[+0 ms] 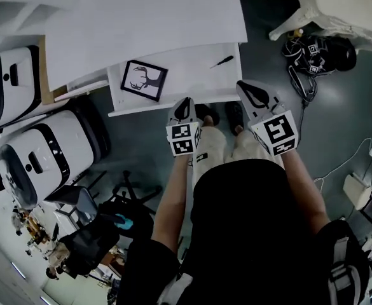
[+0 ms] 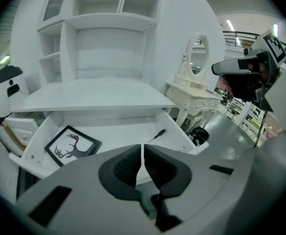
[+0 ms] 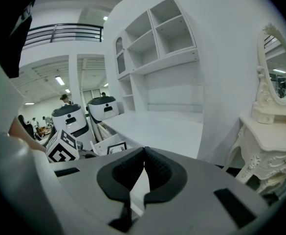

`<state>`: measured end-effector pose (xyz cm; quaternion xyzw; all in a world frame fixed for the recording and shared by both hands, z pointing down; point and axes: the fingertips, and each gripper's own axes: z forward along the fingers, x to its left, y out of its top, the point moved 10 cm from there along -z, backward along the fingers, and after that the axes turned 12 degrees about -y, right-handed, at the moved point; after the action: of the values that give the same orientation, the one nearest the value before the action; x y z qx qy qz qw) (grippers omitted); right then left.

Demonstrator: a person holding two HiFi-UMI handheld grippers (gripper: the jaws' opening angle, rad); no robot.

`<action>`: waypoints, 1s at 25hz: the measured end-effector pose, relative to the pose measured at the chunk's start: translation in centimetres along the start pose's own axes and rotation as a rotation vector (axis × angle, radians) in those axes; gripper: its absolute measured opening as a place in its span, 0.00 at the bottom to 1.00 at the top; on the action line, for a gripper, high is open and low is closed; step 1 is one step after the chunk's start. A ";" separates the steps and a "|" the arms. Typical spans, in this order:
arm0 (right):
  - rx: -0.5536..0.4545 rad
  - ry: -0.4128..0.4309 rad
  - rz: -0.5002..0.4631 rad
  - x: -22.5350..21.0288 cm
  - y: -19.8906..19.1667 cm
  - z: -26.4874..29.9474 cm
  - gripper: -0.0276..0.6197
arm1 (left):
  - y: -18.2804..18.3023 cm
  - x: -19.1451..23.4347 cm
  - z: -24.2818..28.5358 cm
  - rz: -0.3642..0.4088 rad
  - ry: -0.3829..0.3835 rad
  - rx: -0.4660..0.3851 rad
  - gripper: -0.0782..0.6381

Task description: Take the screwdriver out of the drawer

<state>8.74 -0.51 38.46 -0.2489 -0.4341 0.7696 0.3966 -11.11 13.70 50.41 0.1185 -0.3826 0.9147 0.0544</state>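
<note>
- The white wooden drawer (image 1: 192, 75) is standing pulled open beneath the broad white surface (image 1: 160, 18), with its front edge toward the person.
- The small, slim screwdriver with a dark handle (image 1: 222, 61) is lying flat on the drawer floor, close to the far right corner. It is slanting and touching nothing else, and its shaft looks thin and dark, though it is too small to be sure.
- A black-framed picture of an antlered stag's head (image 1: 144, 80) is lying flat at the left side of the drawer, well apart from the screwdriver.
- The left tool (image 1: 184, 101) is hovering at the near front edge of the drawer and pointing down toward it. In its own view the jaws are pressing together, leaving only a hairline slit with nothing between them.
- The right tool (image 1: 243, 86) is hovering by the near right corner of the drawer. Its jaws are meeting at the tips and holding nothing.
- Two rounded white machines with black bands (image 1: 46, 151) are standing on the floor to the left of the surface.
</note>
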 end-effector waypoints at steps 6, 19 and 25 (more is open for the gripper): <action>0.018 -0.096 0.053 -2.4 -1.0 -2.0 0.07 | 4.4 -0.9 3.8 0.113 -0.086 0.010 0.16; 0.064 -0.336 0.179 -6.6 -4.0 -4.5 0.07 | 8.0 -1.7 15.1 0.322 -0.309 0.226 0.16; 0.097 -0.374 0.215 -6.5 -5.5 -3.6 0.07 | 7.3 -1.2 20.1 0.381 -0.405 0.314 0.26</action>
<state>17.20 -2.45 41.66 -0.1273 -0.4337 0.8601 0.2363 -7.82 -5.71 58.74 0.2314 -0.2550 0.9141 -0.2141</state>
